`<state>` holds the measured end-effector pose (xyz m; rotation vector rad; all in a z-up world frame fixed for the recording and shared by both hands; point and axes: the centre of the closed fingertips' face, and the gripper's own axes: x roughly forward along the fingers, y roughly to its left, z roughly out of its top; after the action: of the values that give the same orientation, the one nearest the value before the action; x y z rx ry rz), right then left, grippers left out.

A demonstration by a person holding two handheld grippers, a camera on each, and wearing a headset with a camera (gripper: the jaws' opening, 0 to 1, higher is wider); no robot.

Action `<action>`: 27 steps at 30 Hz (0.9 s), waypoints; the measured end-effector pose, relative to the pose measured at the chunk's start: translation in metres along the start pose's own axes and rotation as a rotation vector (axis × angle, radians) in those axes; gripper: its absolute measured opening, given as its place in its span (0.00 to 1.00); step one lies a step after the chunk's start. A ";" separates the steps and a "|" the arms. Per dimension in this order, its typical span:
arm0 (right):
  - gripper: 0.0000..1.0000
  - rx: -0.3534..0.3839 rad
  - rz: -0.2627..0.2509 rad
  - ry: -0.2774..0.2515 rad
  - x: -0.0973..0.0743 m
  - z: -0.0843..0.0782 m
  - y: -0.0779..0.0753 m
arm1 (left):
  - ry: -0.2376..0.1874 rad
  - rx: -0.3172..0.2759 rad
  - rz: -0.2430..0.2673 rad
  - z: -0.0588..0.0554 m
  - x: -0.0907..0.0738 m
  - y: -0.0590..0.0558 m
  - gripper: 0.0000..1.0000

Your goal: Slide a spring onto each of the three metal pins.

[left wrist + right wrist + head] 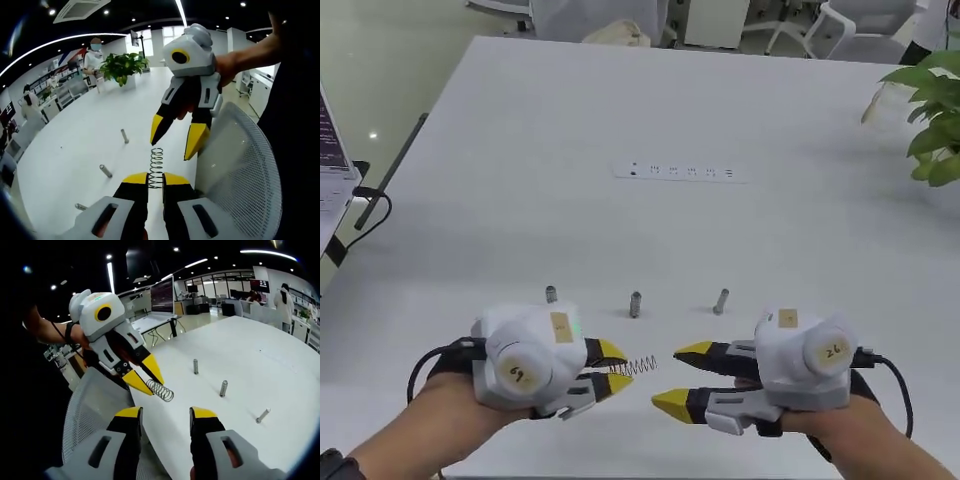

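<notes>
Pinching a spring (640, 366) by one end in the left gripper (620, 366), jaws closed tight on it.
Pointing its free end at the right gripper (668, 377), jaws spread wide and holding nothing, tips just short of the coil. Hovering over the near edge of the desk (620, 100), with three metal pins (635, 304) in a row just beyond.

The table (720, 110) is being lit evenly by ceiling strip lights (179, 11), and faint shadows are being cast. Edges are being warped in both gripper views.
</notes>
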<state>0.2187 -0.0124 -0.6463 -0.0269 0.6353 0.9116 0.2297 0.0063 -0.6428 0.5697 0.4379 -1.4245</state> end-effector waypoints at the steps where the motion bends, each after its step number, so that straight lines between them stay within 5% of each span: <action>1: 0.35 -0.001 0.004 0.001 0.000 0.000 0.001 | -0.001 0.004 -0.008 0.001 0.001 -0.002 0.02; 12: 0.22 0.023 0.080 -0.005 -0.004 -0.005 0.011 | 0.002 0.067 -0.069 0.010 0.009 -0.022 0.02; 27: 0.10 0.070 0.123 -0.032 -0.011 -0.004 0.017 | 0.030 0.141 -0.107 0.010 0.015 -0.029 0.02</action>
<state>0.1996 -0.0109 -0.6399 0.0904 0.6437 1.0061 0.2017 -0.0134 -0.6473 0.6907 0.3983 -1.5599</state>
